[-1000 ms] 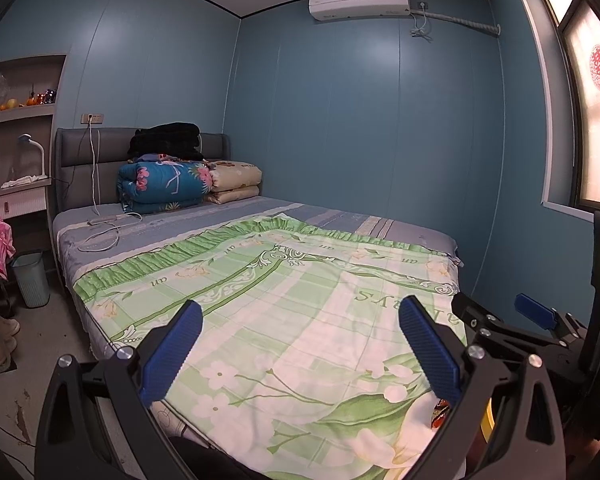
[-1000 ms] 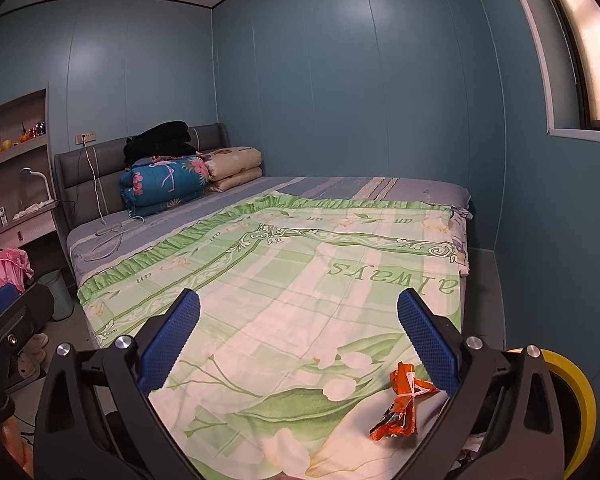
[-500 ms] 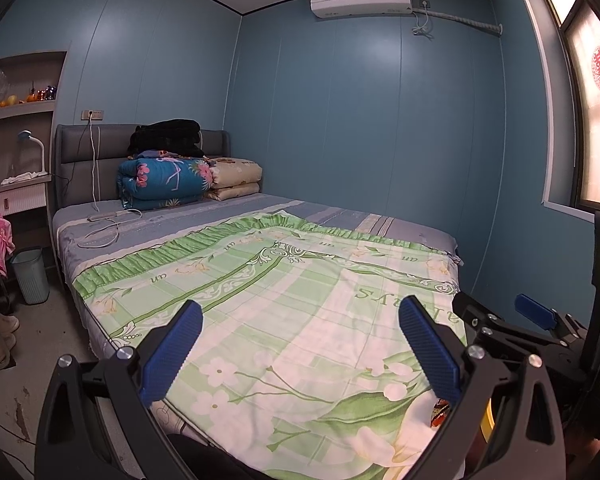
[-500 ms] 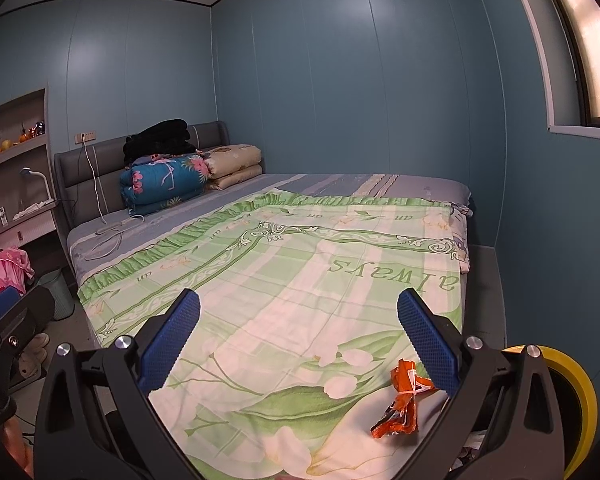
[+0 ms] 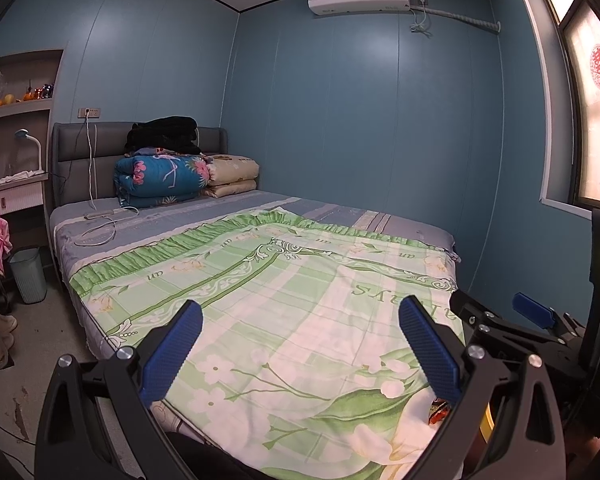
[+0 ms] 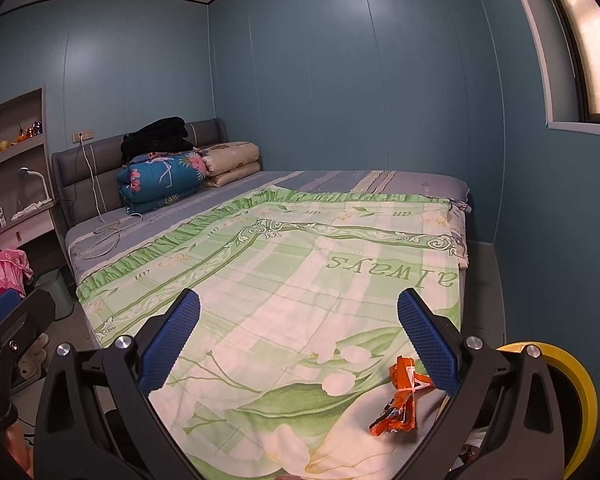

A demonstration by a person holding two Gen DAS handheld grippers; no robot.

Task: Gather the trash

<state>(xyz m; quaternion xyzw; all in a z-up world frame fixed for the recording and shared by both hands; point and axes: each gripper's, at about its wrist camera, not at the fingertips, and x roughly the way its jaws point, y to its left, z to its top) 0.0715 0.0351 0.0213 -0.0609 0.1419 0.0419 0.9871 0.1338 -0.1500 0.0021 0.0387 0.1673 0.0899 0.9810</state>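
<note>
While both claws hang spread & empty, orange wrapper [image 6: 400,400] lies ungrasped on bed [image 6: 300,280].
Right claw [image 6: 298,338] should be lowered w/ pads straddling it, then pinched.

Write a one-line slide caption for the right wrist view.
Open right gripper poised above an orange wrapper lying on the green floral bedspread.

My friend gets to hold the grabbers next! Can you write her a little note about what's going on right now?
Left gripper: jaws open, empty, above the foot of the bed.
Right gripper: jaws open, empty.
Trash: an orange wrapper lies on the green floral quilt near the bed's front corner, just inside the right gripper's right finger. A bin stands on the floor left of the bed.
Done: nothing collected yet.
Left: grab the wrapper and bin it.
</note>
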